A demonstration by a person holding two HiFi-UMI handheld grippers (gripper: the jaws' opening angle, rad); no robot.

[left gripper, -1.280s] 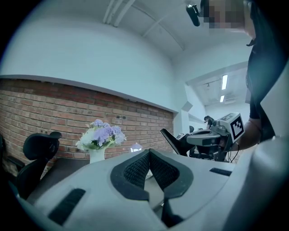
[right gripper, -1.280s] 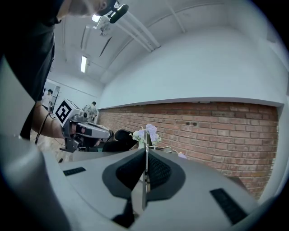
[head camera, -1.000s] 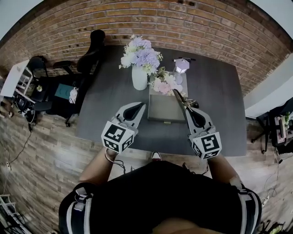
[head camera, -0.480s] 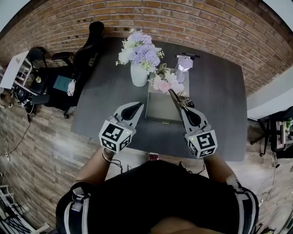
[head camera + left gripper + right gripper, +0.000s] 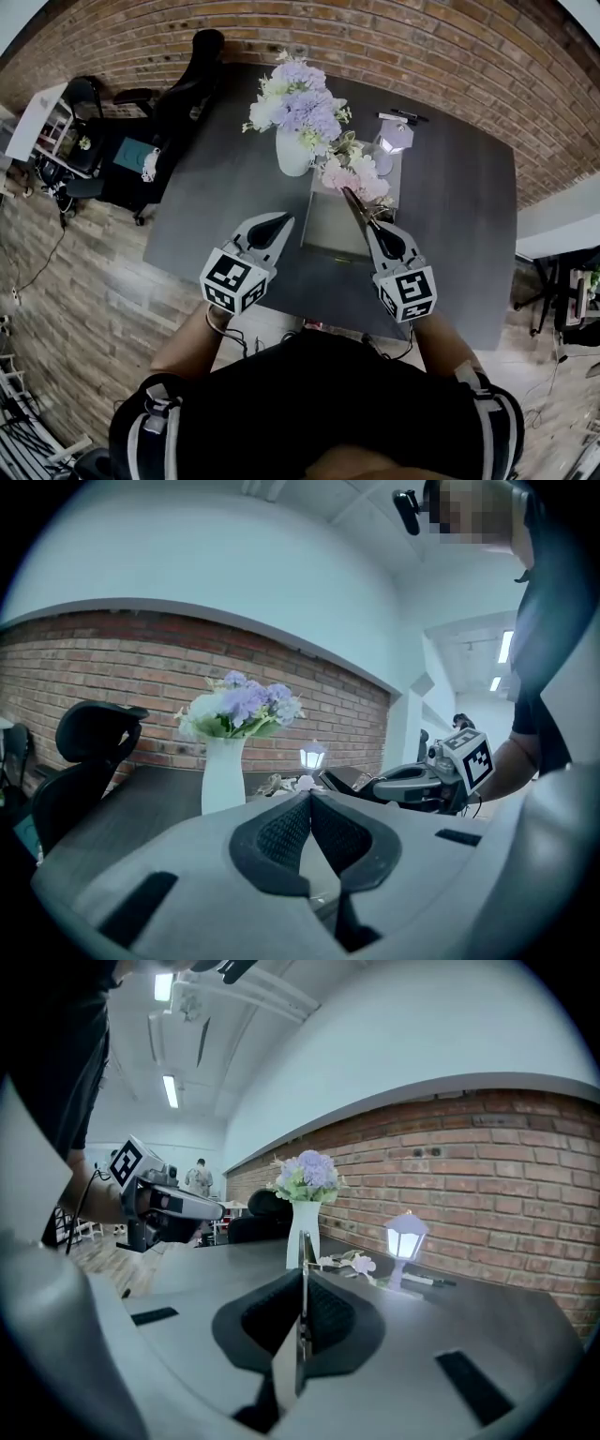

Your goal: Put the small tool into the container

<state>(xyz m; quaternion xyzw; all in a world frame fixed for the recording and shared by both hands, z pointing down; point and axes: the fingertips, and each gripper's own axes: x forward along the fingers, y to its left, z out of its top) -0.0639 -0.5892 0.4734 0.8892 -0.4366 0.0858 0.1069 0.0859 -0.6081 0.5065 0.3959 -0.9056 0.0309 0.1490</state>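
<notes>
A thin metal tool (image 5: 356,204) sticks out forward from my right gripper (image 5: 373,223), which is shut on it. The tool hangs over the right side of the open grey container (image 5: 328,225) on the dark table. In the right gripper view the tool (image 5: 302,1265) stands on edge, pinched between the black pads. My left gripper (image 5: 283,219) hovers just left of the container, jaws together with nothing between them. In the left gripper view its pads (image 5: 286,832) meet, and the right gripper (image 5: 412,785) shows to the right.
A white vase of purple flowers (image 5: 294,152) stands behind the container. Loose pink flowers (image 5: 352,173) lie at its far edge. A small lit lantern (image 5: 394,139) and a pen (image 5: 403,115) are farther back. An office chair (image 5: 187,80) stands off the table's left corner.
My right gripper, with the tool, has edged a little left over the container. The left gripper has hardly moved. The head view has shifted slightly.
</notes>
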